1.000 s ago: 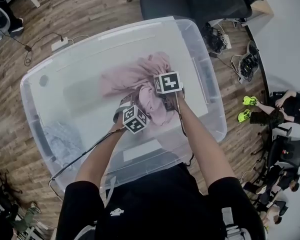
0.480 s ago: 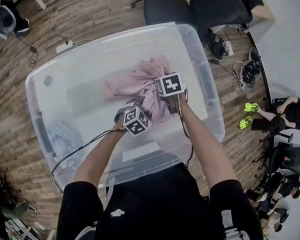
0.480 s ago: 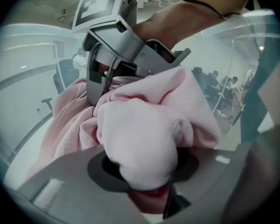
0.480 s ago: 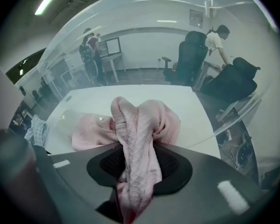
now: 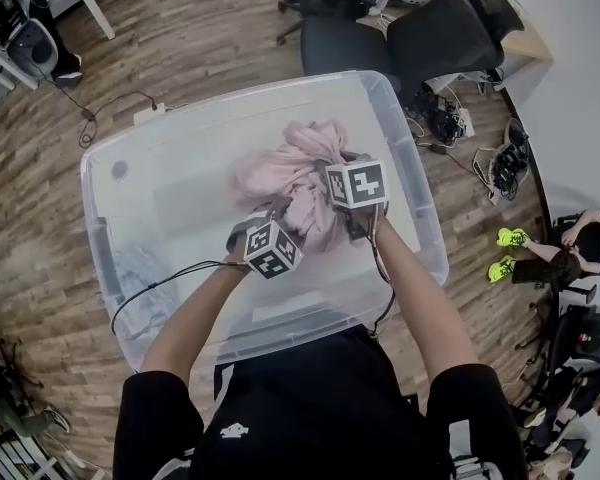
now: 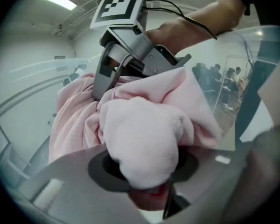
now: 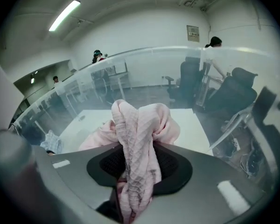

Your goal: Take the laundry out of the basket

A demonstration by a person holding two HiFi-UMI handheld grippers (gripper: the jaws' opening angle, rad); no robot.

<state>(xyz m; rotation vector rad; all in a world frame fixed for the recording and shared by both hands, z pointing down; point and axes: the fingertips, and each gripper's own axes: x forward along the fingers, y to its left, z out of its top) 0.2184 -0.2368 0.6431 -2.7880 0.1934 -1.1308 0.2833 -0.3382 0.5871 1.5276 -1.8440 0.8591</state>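
both grippers have just been closing and are clamped on the same pink cloth (image 5: 288, 173). left gripper (image 5: 264, 224) has a thick soft wad (image 6: 144, 139) filling its jaws. right gripper (image 5: 352, 208) pinches a narrower waffle-knit fold (image 7: 139, 125) that stands up between its pads. neither is closed all the way, the fabric holds the jaws apart.

cloth is inside the clear basket (image 5: 412, 173), right of centre. the grips sit side by side on its near edge, right one just beyond and right of the left. key relation: the bulk lies ahead of both grippers, spreading away from the person toward the far-left, below the rim. can't tell whether the trailing end rests on the basket bottom.

judgement: early in the task. next move is straight up, both hands together, until the tail clears the wall, then out over a side. risk is the tail dragging on the rim.

a grey cloth (image 5: 130, 268) lies in the near-left corner, well apart, untouched.
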